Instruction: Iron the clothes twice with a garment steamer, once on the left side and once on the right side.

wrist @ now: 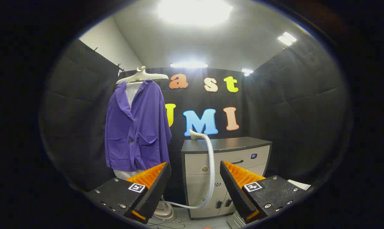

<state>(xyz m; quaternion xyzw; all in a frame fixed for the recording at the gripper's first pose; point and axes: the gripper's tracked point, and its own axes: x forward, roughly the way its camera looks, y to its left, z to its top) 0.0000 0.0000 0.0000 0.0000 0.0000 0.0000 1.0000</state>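
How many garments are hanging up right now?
1. A purple jacket hangs on the hanger left of the cabinet, beyond the open gripper. More could hide behind it.

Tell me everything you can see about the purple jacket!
The purple jacket hangs on a pale hanger, over a white form that shows at its neck and below its hem. It looks soft, with a collar, dark buttons and two front pockets. It hangs beside the cabinet, well beyond the open gripper, and nothing presses on it.
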